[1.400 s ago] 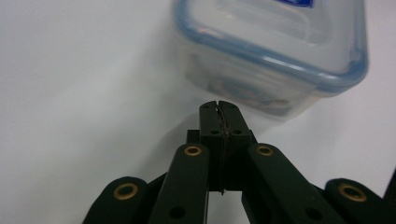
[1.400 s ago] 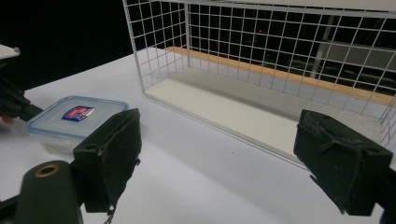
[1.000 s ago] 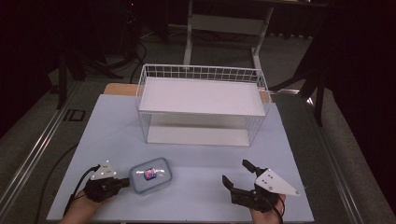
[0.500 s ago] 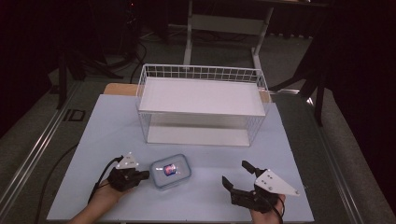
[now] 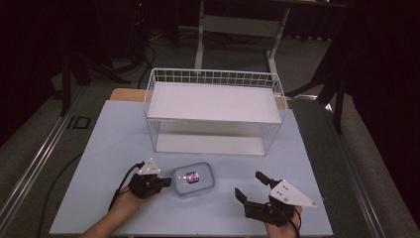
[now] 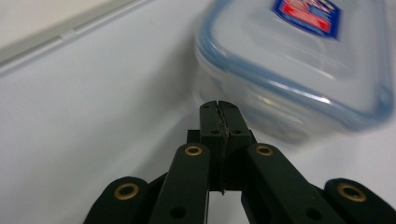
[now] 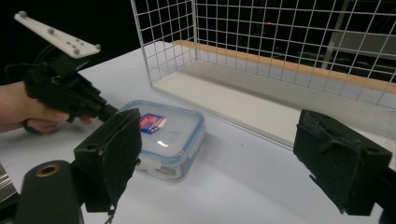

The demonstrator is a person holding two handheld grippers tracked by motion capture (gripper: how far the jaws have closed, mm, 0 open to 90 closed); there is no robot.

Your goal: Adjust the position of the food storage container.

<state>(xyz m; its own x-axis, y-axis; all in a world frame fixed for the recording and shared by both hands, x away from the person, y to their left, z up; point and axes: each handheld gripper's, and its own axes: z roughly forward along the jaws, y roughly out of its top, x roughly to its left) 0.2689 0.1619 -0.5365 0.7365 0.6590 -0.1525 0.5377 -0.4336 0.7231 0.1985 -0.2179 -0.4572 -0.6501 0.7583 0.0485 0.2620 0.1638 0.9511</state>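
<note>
Your left gripper point(image 5: 166, 182): fingers point(image 6: 218, 122) pressed together, nothing between them, tips against the side wall of the lidded container point(image 5: 193, 178) on the worktop point(image 5: 109, 148). Your right gripper point(image 5: 250, 186): fingers wide apart, empty, container well to their left.

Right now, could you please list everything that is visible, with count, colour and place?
clear plastic box with blue-rimmed lid: one, clear and blue, red-blue label on top, near edge of the table between the grippers
white wire basket: one, white, middle of the table, behind the box
pale blue table top: one, pale blue
left gripper: one, black, jaws shut, tips at the box's left side
right gripper: one, black, jaws open, right of the box
hand: on the left gripper
</note>
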